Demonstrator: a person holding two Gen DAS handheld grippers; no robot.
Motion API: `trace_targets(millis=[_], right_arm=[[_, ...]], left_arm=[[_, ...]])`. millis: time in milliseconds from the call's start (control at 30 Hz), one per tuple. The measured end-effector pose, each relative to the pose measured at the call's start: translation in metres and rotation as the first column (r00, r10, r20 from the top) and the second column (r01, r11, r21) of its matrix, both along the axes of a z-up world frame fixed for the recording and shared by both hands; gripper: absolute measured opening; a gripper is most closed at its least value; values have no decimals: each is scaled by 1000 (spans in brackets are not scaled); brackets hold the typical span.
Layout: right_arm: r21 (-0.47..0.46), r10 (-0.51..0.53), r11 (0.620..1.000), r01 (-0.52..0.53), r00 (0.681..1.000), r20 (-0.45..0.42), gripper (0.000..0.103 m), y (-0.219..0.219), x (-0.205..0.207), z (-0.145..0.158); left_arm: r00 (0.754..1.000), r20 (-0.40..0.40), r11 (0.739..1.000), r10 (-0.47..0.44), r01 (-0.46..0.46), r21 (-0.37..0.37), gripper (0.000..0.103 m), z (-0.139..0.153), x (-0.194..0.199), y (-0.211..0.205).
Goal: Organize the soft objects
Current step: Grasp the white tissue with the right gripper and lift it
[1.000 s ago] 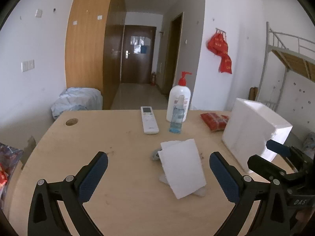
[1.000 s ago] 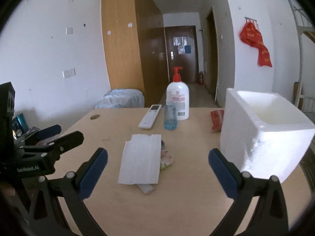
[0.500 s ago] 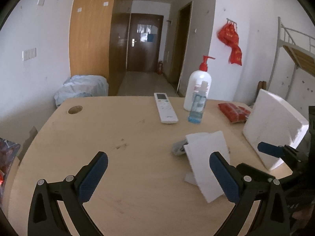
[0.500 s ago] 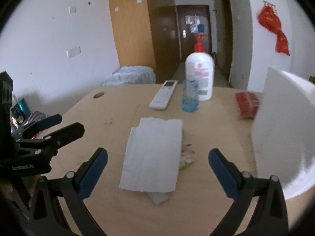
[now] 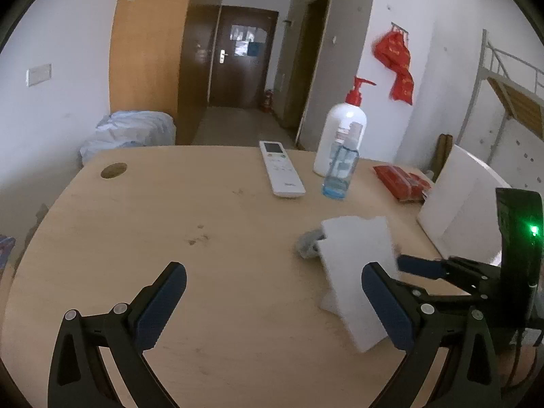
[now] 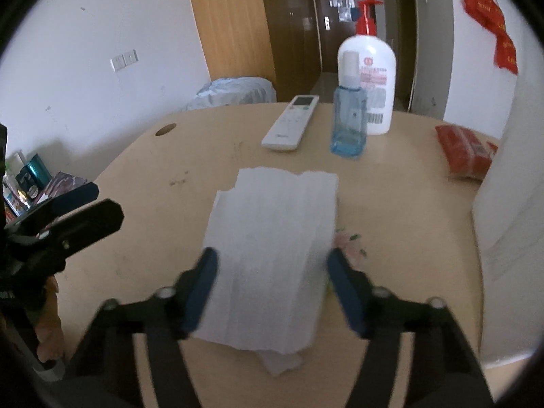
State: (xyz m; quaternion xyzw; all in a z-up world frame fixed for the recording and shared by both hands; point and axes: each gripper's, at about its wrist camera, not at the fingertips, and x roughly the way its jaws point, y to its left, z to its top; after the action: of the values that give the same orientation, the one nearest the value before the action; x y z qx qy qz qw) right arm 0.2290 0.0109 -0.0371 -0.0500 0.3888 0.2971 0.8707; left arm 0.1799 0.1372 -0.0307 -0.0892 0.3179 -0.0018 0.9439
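Note:
A white sheet of soft foam [image 6: 272, 248] lies on the wooden table [image 6: 163, 210] over a small floral pouch [image 6: 346, 243] and a smaller white piece. My right gripper [image 6: 270, 268] is open, its blue pads on either side of the sheet's near end. In the left wrist view the sheet [image 5: 357, 265] lies to the right, with a grey soft item [image 5: 307, 244] at its far edge. My left gripper [image 5: 268, 292] is open and empty above bare table, left of the sheet. The right gripper [image 5: 421, 267] shows at the right edge.
A white foam box [image 5: 465, 204] stands at the table's right edge. Behind the sheet are a white remote [image 6: 292, 124], a small blue bottle [image 6: 350, 122], a white pump bottle [image 6: 370, 68] and a red packet [image 6: 465, 151]. A cable hole [image 5: 114, 170] is at far left.
My right gripper has moved forward and down onto the foam sheet and its jaws have narrowed around it. My left gripper has shifted left, so the sheet now sits to its right.

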Motion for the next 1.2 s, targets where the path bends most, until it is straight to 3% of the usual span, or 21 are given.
trace_targets(millis=[133,233,333,500,867,967,1067,1133,1200], right_arm=[[11,15,1000,-14,999,-32,30,1,3,-5],[11,15,1000,-15,999,-34,20,-1,2,-5],[29,23,999,-22,999,-26,13,-4,0,-2],[53,28,998,-27,999,-20,11,-8,-2,1],[114,-33,993,26,998,55,11,-42,-22,31],[118,-36,993,31,999,35,12,-45,-22,29],[123,1,992,-3,1000,10,20,-37,-20,24],[92,18,996,-20,999,26,61,-27,-20,22],[50,17,999,-20,999,48,69,-16,-19,19]], left_arm=[[998,-19,997,-65,64,-29,103,-3,4,-6],[988,-21,986,-152,150,-80,103,-5,4,-14],[980,-11,977,-198,196,-81,103,-5,2,-21],[980,12,980,-196,197,-24,103,-2,-4,-30],[974,15,975,-224,224,9,103,0,-7,-44],[973,39,974,-226,225,17,103,5,-12,-43],[975,55,977,-214,214,12,103,7,-17,-36],[977,43,978,-209,208,19,103,5,-17,-33],[980,32,980,-197,196,25,103,3,-17,-28]])
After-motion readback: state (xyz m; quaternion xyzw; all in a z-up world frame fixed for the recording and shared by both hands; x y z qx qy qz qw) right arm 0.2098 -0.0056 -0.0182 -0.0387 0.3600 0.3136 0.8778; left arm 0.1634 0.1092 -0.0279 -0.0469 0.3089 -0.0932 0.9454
